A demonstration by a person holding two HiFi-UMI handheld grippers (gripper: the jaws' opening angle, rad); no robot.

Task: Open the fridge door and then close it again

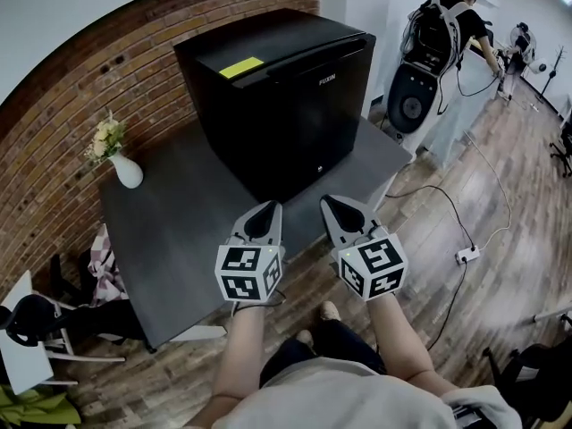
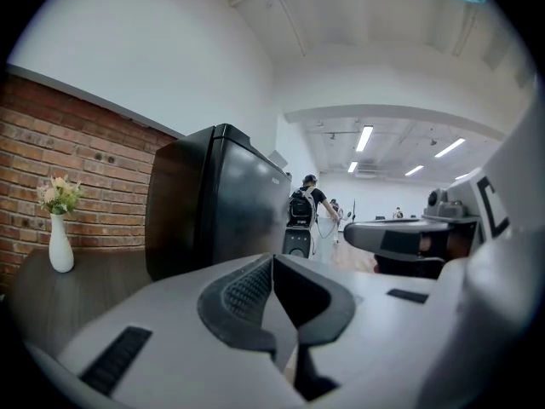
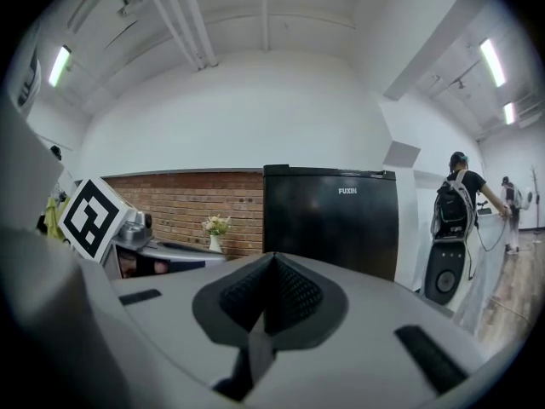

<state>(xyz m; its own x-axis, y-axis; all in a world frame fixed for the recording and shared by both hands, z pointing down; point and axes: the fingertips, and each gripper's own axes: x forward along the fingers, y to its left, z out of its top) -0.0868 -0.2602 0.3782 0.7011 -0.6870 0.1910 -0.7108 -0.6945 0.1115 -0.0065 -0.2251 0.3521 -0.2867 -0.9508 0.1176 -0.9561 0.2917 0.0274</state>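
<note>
Left gripper (image 1: 267, 209) and right gripper (image 1: 334, 206): jaws closed, empty, short of the fridge (image 1: 268, 96). If kept closed, they could skid off its door.

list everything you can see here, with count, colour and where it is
mini fridge: 1, black, door shut, on the table
label: 1, yellow, on the fridge top
vase of flowers: 1, white, table's left end
table: 1, dark grey, against the brick wall
power strip: 1, white, floor at right
person with backpack: 1, black top, far right
left gripper: 1, grey, shut, empty, facing the fridge
right gripper: 1, grey, shut, empty, beside the left
</note>
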